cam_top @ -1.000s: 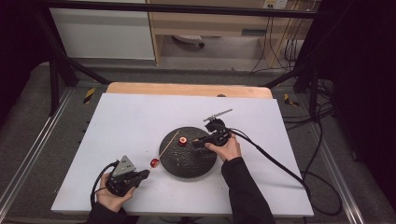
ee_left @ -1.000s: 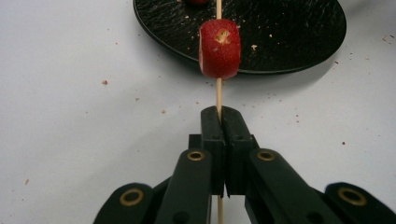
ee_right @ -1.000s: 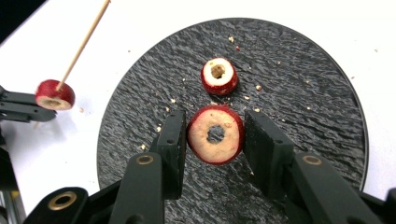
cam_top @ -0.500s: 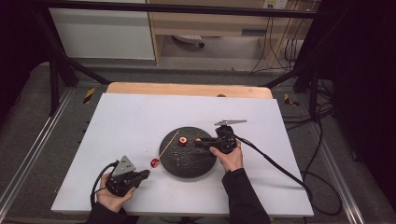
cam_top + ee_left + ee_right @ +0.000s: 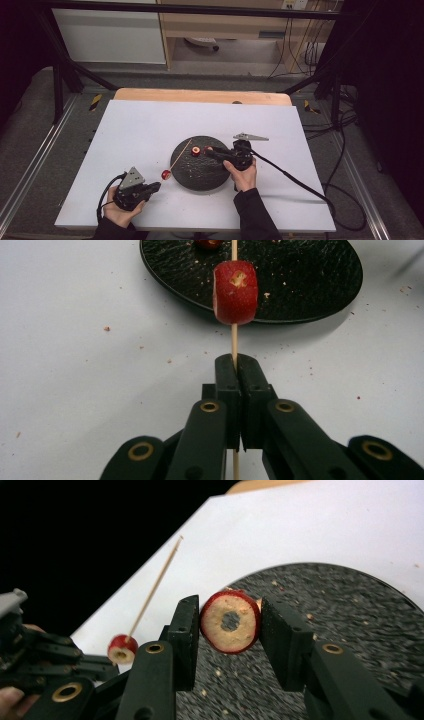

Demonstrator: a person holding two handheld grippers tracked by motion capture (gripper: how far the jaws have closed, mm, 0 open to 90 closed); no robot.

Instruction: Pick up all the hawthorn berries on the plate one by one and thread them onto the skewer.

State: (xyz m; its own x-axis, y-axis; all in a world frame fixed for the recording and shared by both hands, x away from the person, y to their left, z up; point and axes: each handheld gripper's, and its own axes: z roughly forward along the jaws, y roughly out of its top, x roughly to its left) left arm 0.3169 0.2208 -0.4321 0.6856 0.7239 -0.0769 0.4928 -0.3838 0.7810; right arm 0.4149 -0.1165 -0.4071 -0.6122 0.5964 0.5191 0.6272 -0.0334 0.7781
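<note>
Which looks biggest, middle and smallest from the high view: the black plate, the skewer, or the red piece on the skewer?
1. Black plate, clearly the biggest.
2. Wooden skewer, long but very thin.
3. Red piece on the skewer, the smallest.

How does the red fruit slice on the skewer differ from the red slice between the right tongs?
The slice on the skewer is already threaded on the stick, off the black plate; the slice in the right tongs is unthreaded, its centre hole empty, over the plate. The left tongs clamp the skewer, not the fruit. Both slices are red-skinned.
</note>
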